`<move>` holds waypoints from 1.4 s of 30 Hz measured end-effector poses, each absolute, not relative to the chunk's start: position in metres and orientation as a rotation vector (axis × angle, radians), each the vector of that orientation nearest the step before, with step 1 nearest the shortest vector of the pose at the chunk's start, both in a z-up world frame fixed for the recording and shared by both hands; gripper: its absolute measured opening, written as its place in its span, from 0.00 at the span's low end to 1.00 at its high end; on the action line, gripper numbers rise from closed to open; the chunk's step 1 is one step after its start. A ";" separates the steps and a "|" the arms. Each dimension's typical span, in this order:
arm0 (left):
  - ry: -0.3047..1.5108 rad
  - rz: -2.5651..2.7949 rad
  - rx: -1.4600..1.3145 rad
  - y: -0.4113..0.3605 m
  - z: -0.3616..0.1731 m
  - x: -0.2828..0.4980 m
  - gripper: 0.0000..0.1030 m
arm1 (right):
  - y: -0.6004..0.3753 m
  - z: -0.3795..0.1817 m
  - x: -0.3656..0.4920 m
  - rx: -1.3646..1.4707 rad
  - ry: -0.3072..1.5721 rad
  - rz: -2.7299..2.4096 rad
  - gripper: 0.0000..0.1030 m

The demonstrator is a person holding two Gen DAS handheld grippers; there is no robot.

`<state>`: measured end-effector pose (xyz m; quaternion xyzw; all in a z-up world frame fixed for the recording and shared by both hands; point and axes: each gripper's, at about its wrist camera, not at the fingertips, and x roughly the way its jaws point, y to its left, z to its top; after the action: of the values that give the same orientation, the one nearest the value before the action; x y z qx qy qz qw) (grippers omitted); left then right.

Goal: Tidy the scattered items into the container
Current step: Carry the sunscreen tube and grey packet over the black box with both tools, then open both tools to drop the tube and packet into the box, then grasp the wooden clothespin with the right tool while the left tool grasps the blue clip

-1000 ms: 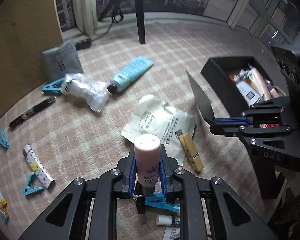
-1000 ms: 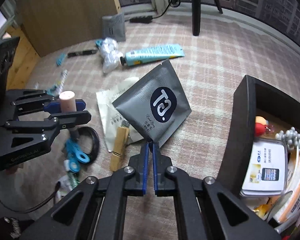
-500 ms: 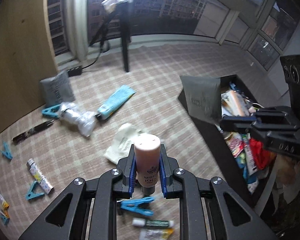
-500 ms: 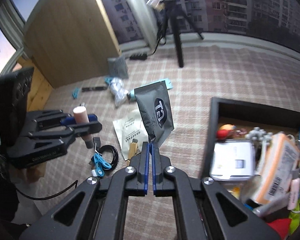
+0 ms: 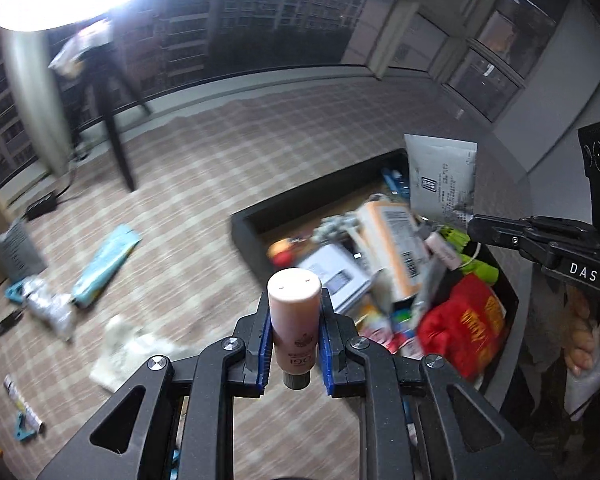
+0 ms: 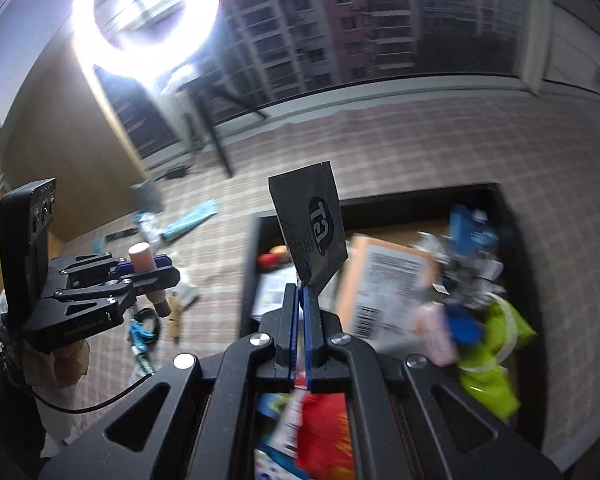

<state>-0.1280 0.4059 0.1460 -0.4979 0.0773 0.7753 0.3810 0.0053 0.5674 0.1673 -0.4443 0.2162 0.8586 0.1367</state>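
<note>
My left gripper (image 5: 294, 314) is shut on a pink tube (image 5: 294, 300), which stands upright between the blue pads, cap end down. It hovers just left of the black container (image 5: 252, 220). My right gripper (image 6: 302, 296) is shut on the corner of a grey foil sachet (image 6: 310, 224), held upright above the container (image 6: 420, 194). The container is packed with boxes, a red packet and green items. The left wrist view shows the right gripper (image 5: 476, 226) with the sachet (image 5: 440, 176) over the box. The right wrist view shows the left gripper (image 6: 148, 270) with the tube (image 6: 140, 254).
On the checked floor lie a teal tube (image 5: 104, 256), a white sachet (image 5: 128, 344), a grey pouch (image 5: 16, 248), a crumpled plastic wrap (image 5: 48, 304) and blue clips (image 5: 22, 432). A tripod leg (image 5: 116, 140) stands at the back. A person's hand (image 5: 584, 340) holds the right gripper.
Both grippers have risen and swung right, from over the scattered items to the container. The right one now holds the sachet above it. Both grips are unchanged.
</note>
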 end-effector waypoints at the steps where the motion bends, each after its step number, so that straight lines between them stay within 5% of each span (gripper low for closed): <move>1: 0.202 1.968 -1.267 0.412 0.147 -0.126 0.18 | 0.574 0.169 0.013 -1.274 0.632 2.467 0.02; 14: 0.326 1.860 -1.201 0.497 0.154 -0.083 0.18 | 0.626 0.168 0.076 -1.193 0.682 2.292 0.04; 16: 0.343 1.866 -1.200 0.502 0.154 -0.080 0.35 | 0.630 0.168 0.080 -1.183 0.678 2.270 0.08; 17: 0.344 1.867 -1.195 0.503 0.155 -0.078 0.54 | 0.631 0.168 0.082 -1.181 0.685 2.259 0.19; 18: 0.341 1.876 -1.182 0.501 0.156 -0.077 0.58 | 0.633 0.168 0.084 -1.170 0.690 2.251 0.32; 20: 0.355 1.893 -1.169 0.498 0.159 -0.076 0.58 | 0.633 0.169 0.086 -1.147 0.687 2.248 0.44; 42: 0.290 2.123 -1.260 0.348 0.176 -0.110 0.57 | 0.556 0.174 0.021 -1.289 0.546 2.463 0.44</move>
<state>-0.1102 0.3480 0.1761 -0.4801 0.1104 0.8085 0.3220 0.0211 0.5562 0.1743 -0.4496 0.1906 0.8591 0.1535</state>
